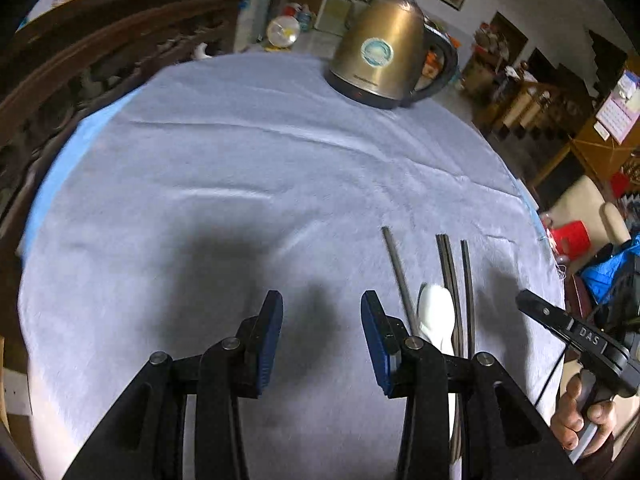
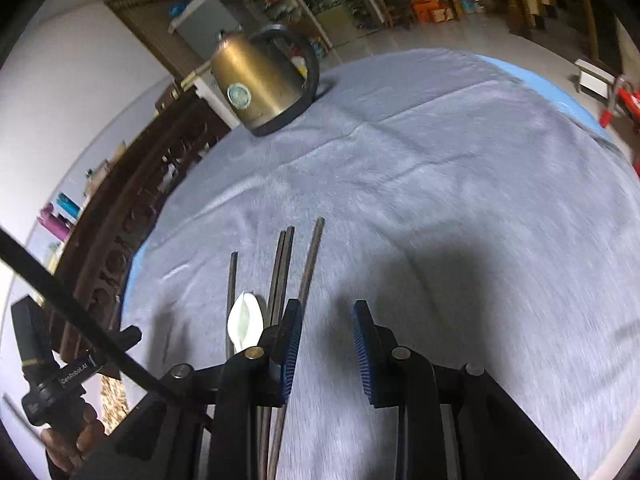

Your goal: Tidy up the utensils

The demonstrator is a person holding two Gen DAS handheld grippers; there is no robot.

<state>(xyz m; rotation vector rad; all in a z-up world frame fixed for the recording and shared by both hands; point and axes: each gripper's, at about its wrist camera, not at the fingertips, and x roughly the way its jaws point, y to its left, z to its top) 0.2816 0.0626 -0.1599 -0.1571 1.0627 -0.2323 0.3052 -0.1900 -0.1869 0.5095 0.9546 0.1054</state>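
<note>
Several dark chopsticks (image 1: 454, 280) lie side by side on the grey cloth, with a white spoon (image 1: 436, 316) among them. My left gripper (image 1: 322, 336) is open and empty, just left of them, above the cloth. In the right wrist view the chopsticks (image 2: 282, 276) and the spoon (image 2: 245, 322) lie to the left of my right gripper (image 2: 327, 348), which is open and empty. Their near ends are hidden under the gripper bodies.
A brass-coloured electric kettle (image 1: 386, 56) stands at the far side of the table (image 1: 240, 160); it also shows in the right wrist view (image 2: 262, 84). A dark carved wooden bench (image 1: 80, 64) runs along the left. The right gripper's body (image 1: 580, 340) is near the table's right edge.
</note>
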